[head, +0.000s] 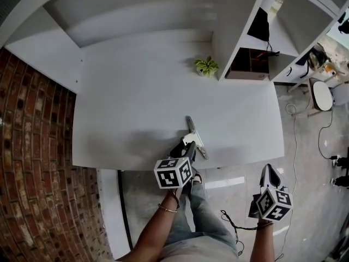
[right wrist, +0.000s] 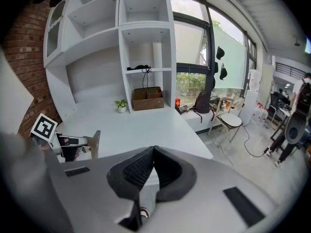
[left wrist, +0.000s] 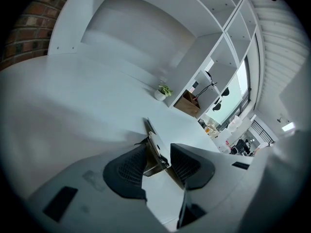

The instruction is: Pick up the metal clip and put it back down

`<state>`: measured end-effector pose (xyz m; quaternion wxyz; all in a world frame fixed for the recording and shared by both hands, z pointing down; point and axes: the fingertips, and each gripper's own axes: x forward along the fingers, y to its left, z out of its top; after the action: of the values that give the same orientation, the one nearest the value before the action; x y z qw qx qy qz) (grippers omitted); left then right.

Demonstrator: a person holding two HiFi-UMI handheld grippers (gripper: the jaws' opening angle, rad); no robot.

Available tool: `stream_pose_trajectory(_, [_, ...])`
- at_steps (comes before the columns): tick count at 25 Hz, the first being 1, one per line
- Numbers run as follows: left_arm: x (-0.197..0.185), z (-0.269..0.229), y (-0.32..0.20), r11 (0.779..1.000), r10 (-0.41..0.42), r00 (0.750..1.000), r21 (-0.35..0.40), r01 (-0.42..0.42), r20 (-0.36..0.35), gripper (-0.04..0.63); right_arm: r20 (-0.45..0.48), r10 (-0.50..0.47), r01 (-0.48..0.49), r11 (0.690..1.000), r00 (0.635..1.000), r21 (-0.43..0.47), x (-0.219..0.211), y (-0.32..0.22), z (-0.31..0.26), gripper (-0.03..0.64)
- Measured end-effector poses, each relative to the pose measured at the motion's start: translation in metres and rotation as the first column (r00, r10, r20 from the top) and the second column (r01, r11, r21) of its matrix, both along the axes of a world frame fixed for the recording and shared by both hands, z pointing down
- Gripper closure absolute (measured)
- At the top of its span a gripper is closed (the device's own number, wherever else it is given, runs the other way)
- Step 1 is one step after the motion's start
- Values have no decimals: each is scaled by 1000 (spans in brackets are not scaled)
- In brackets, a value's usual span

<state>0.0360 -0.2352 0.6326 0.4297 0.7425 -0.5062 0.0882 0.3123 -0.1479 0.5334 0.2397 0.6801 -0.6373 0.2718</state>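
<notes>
The metal clip (head: 196, 138), a long silver spring clip, is near the front edge of the white table (head: 136, 91). My left gripper (head: 185, 146) is shut on its near end. In the left gripper view the clip (left wrist: 154, 147) stands on edge between the two dark pads, its far end pointing away over the tabletop; my left gripper (left wrist: 158, 161) points down at the table. The right gripper view shows the clip (right wrist: 95, 143) sticking out of that gripper at the left. My right gripper (head: 270, 174) hangs off the table's front right over the floor, shut and empty (right wrist: 151, 166).
A small potted plant (head: 206, 66) stands at the table's back beside a white shelf unit (head: 240, 31) holding a cardboard box (right wrist: 148, 98). A brick wall (head: 32, 146) runs along the left. A chair (head: 322, 94) and cables are on the floor at the right.
</notes>
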Motion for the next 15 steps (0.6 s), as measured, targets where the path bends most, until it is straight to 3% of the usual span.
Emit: stream_pose_trajectory(15, [5,2,-7,999,6,1000,-36,-6,1,493,10,10,-10,1000,1000,-3,2,-10,2,615])
